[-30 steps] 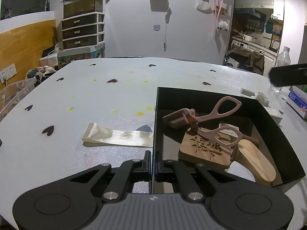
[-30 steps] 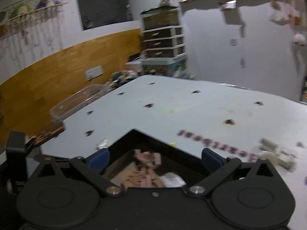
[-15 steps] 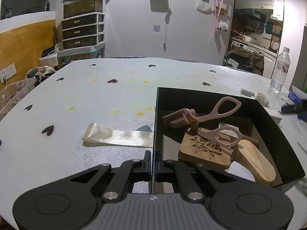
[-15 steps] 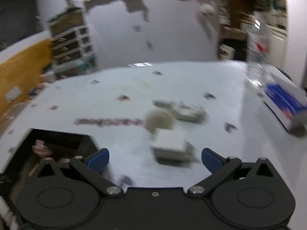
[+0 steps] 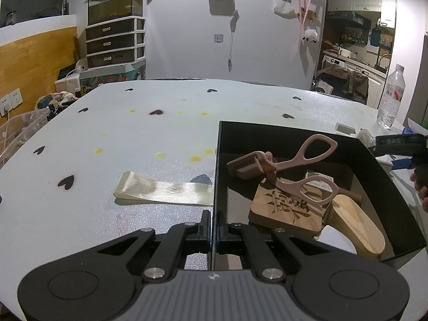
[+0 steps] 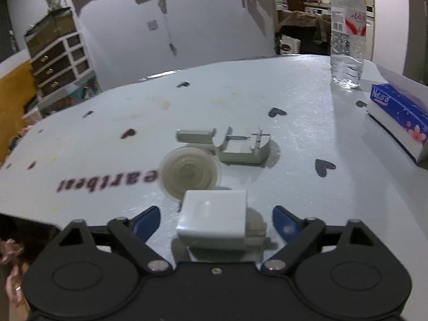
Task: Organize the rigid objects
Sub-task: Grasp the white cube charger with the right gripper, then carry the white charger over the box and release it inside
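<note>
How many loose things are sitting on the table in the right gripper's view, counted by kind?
White block: 1
Round tape roll: 1
Grey plastic clip holder: 1
Water bottle: 1
Tissue box: 1
Total: 5

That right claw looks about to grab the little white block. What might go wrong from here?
The right gripper has its jaws closing around the white block without touching it yet; off-centre, the block could twist or slip. The round tape roll lies right behind it and may get nudged. The left gripper is clamped on the wall of the black box, already crowded with a pink eyelash curler and wooden pieces, so the drop spot is tight.
</note>
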Available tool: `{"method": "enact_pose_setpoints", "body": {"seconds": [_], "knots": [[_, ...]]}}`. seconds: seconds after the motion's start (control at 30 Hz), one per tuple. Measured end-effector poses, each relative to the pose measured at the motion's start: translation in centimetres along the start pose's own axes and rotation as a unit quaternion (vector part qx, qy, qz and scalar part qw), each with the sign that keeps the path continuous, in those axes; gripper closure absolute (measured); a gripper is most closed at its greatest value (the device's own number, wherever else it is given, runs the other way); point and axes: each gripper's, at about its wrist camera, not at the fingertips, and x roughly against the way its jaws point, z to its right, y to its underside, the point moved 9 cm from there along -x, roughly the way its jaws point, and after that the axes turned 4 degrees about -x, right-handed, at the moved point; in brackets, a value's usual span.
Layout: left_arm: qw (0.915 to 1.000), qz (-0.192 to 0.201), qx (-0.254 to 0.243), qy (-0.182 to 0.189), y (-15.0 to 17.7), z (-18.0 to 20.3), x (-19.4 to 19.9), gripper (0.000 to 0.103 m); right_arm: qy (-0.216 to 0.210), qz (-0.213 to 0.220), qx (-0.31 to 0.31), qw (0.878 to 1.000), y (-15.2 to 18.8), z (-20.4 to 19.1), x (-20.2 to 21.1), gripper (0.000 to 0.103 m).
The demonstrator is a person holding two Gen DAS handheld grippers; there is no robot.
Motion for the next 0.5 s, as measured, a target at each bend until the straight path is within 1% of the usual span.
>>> {"method": "enact_pose_setpoints", "body": {"seconds": [0.1,0.2,0.3,0.33,0.37,0.4,0.43,0.47,0.5], "knots": [[1.0,0.0,0.0,0.0,0.0,0.0,0.0,0.1,0.016,0.008,0.011,1.0,-0.1,0.3,-0.3,0.034],[1.0,0.0,0.001,0.0,0.0,0.1,-0.1,0.1,-0.003,0.003,0.009,1.0,0.0,0.3,0.2,0.036],[1.0,0.0,0.0,0.0,0.0,0.1,-0.1,0.1,-0.023,0.004,0.002,1.0,0.3,0.3,1.7,0.036],[1.0,0.0,0.0,0.0,0.0,0.1,-0.1,0.1,-0.033,0.005,-0.002,0.999,0.2,0.1,2.4,0.054],[1.0,0.0,0.0,-0.001,0.0,0.1,-0.1,0.1,-0.042,0.011,-0.007,0.999,0.1,-0.1,3.5,0.093],[1.0,0.001,0.0,-0.001,0.0,0.1,-0.1,0.1,-0.051,0.017,-0.016,0.998,-0.3,-0.3,4.4,0.099],[1.0,0.0,0.0,0.0,-0.1,0.1,-0.1,0.1,-0.081,0.013,-0.034,0.996,-0.5,-0.8,5.5,0.1],[1.0,0.001,0.001,0.0,-0.1,0.1,-0.2,0.1,-0.124,0.008,-0.046,0.991,-0.7,-1.8,6.7,0.1],[1.0,0.001,0.001,-0.001,-0.1,0.2,-0.2,0.1,-0.145,0.01,-0.038,0.989,-0.8,-2.7,7.6,0.1]]}}
